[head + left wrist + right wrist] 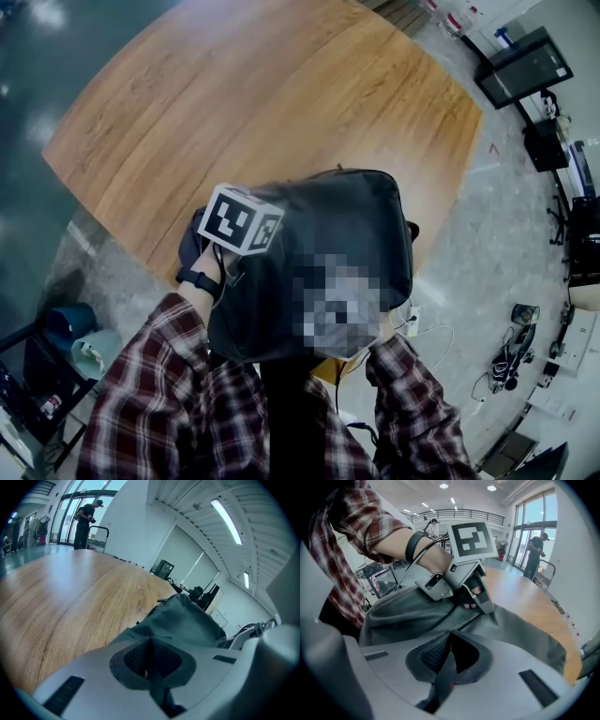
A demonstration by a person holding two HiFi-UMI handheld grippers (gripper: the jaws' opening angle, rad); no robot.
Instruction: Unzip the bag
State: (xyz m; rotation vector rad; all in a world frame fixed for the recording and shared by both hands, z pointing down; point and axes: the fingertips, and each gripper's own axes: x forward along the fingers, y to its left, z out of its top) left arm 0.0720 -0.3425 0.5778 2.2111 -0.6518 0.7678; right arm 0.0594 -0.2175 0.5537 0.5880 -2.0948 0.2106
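Nearest to the camera on the head, two checked sleeves (pixel 169 394) are seen, and a dark band (pixel 199 280) is worn on the left wrist just behind the bag. The black bag (pixel 347 225) is laid on the near edge of the round wooden table (pixel 262 94), directly in front of the person. The left gripper (pixel 151 644) is placed at the left side of the bag, with its marker cube (pixel 242 219) turned upward. In its own view the jaws are pressed together, and a thin dark strip (pixel 161 693) is pinched between them; which part of the bag this is cannot be told. The right gripper (pixel 449 641) is held at the right side of the bag and is hidden in the head view. Its jaws are also closed, and a grey strap (pixel 443 677) is clamped between the pads. Beyond the bag, the bare wood of the table is spread out. Far behind the bag, past the table, a standing person (pixel 86 520) is seen near tall windows, and a dark monitor (pixel 525 66) is set on the floor at the right.
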